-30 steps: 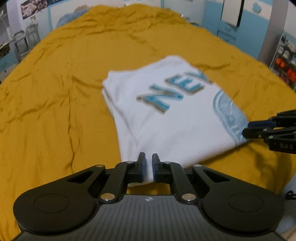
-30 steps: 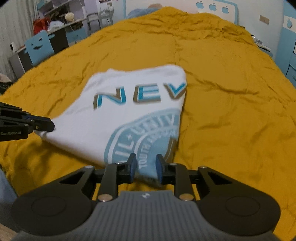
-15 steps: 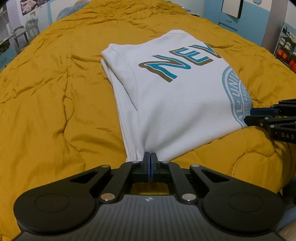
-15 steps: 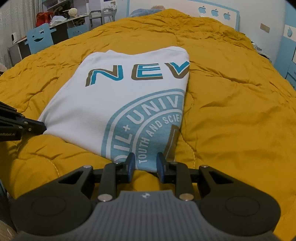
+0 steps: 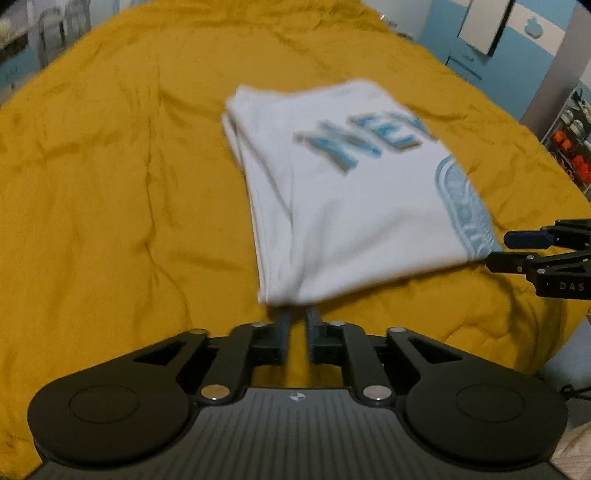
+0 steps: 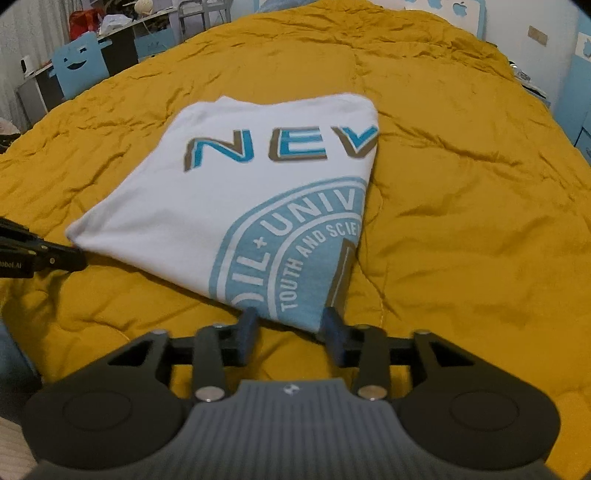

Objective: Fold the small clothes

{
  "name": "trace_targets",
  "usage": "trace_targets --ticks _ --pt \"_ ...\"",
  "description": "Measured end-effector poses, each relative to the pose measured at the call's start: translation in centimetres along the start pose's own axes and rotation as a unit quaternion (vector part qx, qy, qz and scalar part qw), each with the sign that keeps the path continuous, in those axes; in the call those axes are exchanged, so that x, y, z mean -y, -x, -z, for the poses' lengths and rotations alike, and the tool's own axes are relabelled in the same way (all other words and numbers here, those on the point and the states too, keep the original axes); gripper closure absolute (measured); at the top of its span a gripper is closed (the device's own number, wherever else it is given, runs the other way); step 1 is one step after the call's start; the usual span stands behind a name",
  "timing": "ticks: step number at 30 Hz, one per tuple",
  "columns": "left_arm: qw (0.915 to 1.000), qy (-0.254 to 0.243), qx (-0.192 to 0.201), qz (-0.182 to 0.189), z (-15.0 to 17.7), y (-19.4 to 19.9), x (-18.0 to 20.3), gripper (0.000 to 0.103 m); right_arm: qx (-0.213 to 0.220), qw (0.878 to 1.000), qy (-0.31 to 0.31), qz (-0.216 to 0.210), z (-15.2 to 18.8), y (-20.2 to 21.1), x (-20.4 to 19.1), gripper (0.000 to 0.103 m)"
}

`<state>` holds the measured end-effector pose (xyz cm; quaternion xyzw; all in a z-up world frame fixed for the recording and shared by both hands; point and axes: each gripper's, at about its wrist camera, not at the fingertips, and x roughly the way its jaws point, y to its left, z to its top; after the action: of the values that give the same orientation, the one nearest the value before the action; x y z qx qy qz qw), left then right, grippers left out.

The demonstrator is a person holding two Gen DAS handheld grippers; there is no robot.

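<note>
Black linkages and blue pads fill the near edge of both wrist views. My left gripper [image 5: 296,325] sits just short of the near left corner of the folded white T-shirt [image 5: 354,206]; its jaws are opening, a narrow gap shows between the pads, and the cloth corner lies just past the tips with nothing pinched that I can see. That view is blurred, so I cannot tell whether the tips brush the hem.

My right gripper [image 6: 291,326] is at the shirt's near right corner. Its jaws are opening too, standing well apart, and the corner of the T-shirt [image 6: 258,192] lies between the fingertips [image 6: 249,325] without being pressed by either pad. In the left wrist view the right gripper [image 5: 517,247] shows at the right edge, its fingers parted beside the shirt's edge; in the right wrist view the left gripper [image 6: 70,254] pokes in from the left, close to the other corner.

Further out, the shirt lies flat as a folded rectangle on the mustard-yellow quilt [image 6: 461,184], print side up: blue letters "NEV" and part of a round pale-blue seal. The quilt is wrinkled all around it.

Far left in the right wrist view stands a blue chair back with a smiling face cut-out [image 6: 79,68], beside a cluttered desk [image 6: 147,33].
</note>
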<state>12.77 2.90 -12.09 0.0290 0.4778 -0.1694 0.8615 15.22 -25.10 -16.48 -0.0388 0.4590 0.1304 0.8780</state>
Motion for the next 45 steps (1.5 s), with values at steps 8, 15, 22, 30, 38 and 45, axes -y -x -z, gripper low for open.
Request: trace_targets --ticks 8,15,22,30,38,45 --pt "0.9840 -0.013 0.175 -0.031 -5.1 7.8 1.6 0.038 0.101 0.995 0.003 -0.005 -5.8 6.0 0.2 0.025" --pt "0.9363 -0.036 0.329 -0.117 -8.2 13.6 5.7 0.008 0.227 0.974 0.010 0.021 -9.6 11.4 -1.6 0.021" --pt "0.9024 0.028 0.386 -0.189 -6.6 15.5 9.2 0.000 0.300 0.947 -0.072 0.091 -7.9 15.8 -3.6 0.021" --pt "0.9335 0.050 0.314 -0.166 -3.2 14.6 8.9 0.000 0.264 0.956 -0.100 0.075 -2.2 17.0 -5.8 0.021" --pt "0.9622 0.041 0.220 -0.156 1.0 12.9 9.4 0.000 0.212 0.970 -0.094 0.073 3.8 15.8 -7.6 0.021" --pt "0.9668 0.046 0.188 -0.167 3.6 12.3 10.4 0.000 0.203 0.974 -0.084 0.061 6.1 15.3 -8.7 0.021"
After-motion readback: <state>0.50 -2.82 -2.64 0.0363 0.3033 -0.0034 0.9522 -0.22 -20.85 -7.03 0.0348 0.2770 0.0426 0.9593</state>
